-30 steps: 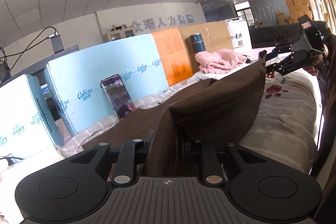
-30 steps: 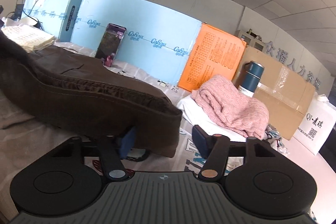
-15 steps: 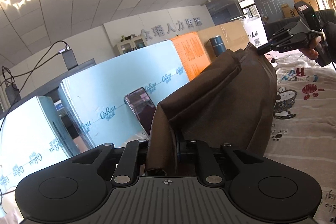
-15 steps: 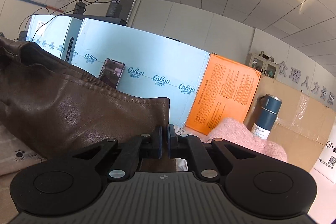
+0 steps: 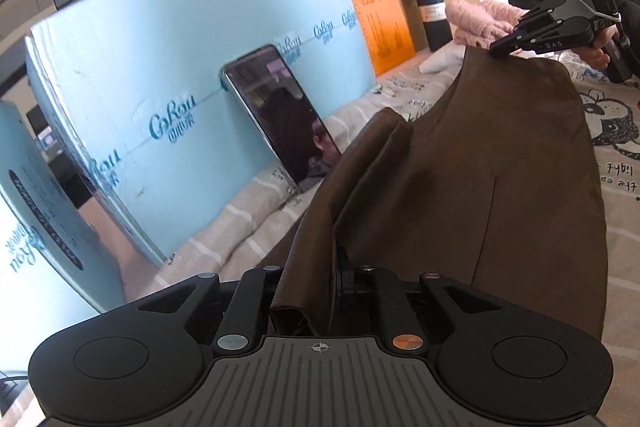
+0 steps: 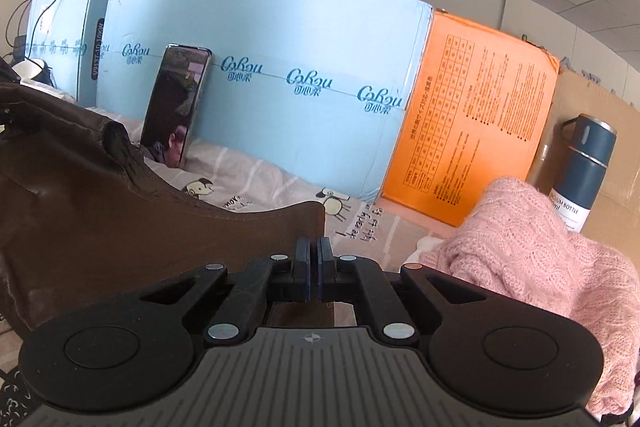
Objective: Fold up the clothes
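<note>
Both corners of the brown garment (image 5: 500, 163) have travelled sideways, each hand-held gripper, left (image 5: 306, 291) and right (image 6: 313, 263), clamped on it, stretching it flat above the bed (image 5: 616, 163) for folding.

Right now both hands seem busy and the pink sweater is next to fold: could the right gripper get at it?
Probably not yet: the right gripper has its jaws shut on the brown garment. The pink sweater lies close beside it, unobstructed.

Left gripper (image 5: 306, 291) opening slightly; right gripper (image 6: 313, 269) clamped
</note>
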Demonstrator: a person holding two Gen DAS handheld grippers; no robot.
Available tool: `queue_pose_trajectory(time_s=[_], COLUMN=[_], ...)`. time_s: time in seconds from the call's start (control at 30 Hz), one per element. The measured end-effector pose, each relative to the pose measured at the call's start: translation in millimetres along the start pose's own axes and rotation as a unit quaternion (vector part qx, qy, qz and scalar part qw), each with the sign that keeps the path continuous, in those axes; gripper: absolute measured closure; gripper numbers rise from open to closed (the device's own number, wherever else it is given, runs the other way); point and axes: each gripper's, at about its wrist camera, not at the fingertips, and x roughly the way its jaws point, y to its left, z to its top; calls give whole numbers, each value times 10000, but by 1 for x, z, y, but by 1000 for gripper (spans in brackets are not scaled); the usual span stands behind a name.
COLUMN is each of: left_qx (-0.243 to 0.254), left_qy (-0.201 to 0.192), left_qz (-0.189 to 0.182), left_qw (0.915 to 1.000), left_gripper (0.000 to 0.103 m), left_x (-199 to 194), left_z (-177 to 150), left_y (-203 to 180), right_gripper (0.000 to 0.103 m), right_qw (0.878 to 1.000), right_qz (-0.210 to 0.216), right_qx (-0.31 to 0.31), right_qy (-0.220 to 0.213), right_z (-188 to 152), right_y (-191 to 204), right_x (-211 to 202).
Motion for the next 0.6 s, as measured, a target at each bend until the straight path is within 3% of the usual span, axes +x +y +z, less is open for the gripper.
queue_pose_trajectory(time_s=[0.1,0.17,0.27,0.37,0.43,0.6], left_qx=[-678,-1267,-2115,-2550,-2701,-3030], left_qy=[42,-53,-359,-608,-726,-884], left_qz=[-299,-512,-818,-941,-984,-1032], left_qw=[9972,9906,9733,9604,9550,9432], left_gripper=[72,42,21,13,12,12], left_x=[11,12,7,0,-6,-18], left_z=[-7,-15,-32,-42,-47,-53], left_y=[24,39,52,53,51,47], right_gripper=[100,99,99,86,64,49], right_qw=[9997,9992,9980,9959,9927,9840], right_qz=[32,53,37,-22,-46,61], right_qx=[207,364,586,877,1184,1759], right_qy=[100,167,229,226,228,289], right_z=[-7,-11,-13,-12,-12,-14], right_y=[-6,-9,-11,-15,-18,-19], right_x=[5,8,9,9,7,2])
